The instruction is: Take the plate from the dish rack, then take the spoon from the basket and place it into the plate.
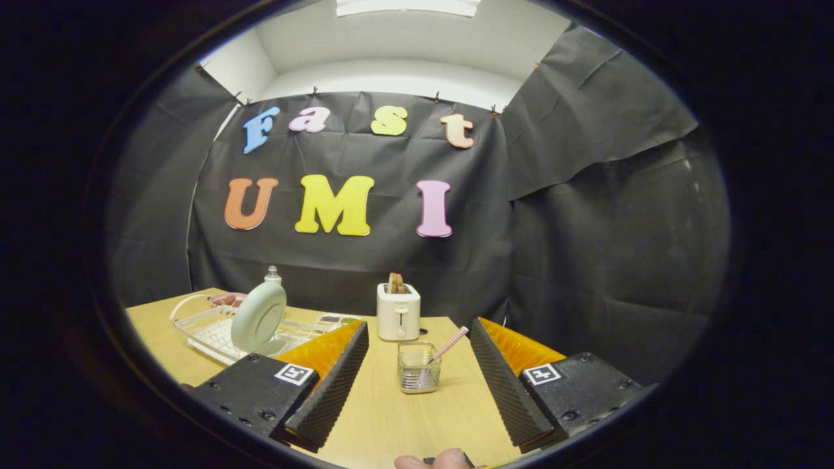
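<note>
The tongs [417,374] are seen spread wide apart over the wooden surface [391,417], with nothing gripped between the two fingers [332,384]. Between the fingers and slightly ahead of their tips, a small clear basket [418,369] is stood upright on the surface, apart from both fingers. A spoon [451,343] with a pale pink handle is held in the basket, its handle tilted out over the rim toward the right finger; its bowl end is hidden inside the basket. Beyond the basket, a white toaster [398,312] is placed near the back edge of the surface, with a brown slice standing up in its slot. Beyond the left finger, a clear dish rack [215,332] is set on the surface, and a pale green plate [258,317] is stood on edge in it, leaning slightly. Behind the plate, a white pump bottle [273,275] is seen, and a pinkish item sits at the far end of the rack, too hidden to be identified. Just past the rack, a small flat tray [337,320] with dark contents is laid on the surface. At the near edge of the surface, below the fingers, a fingertip [435,460] of the person is seen.
</note>
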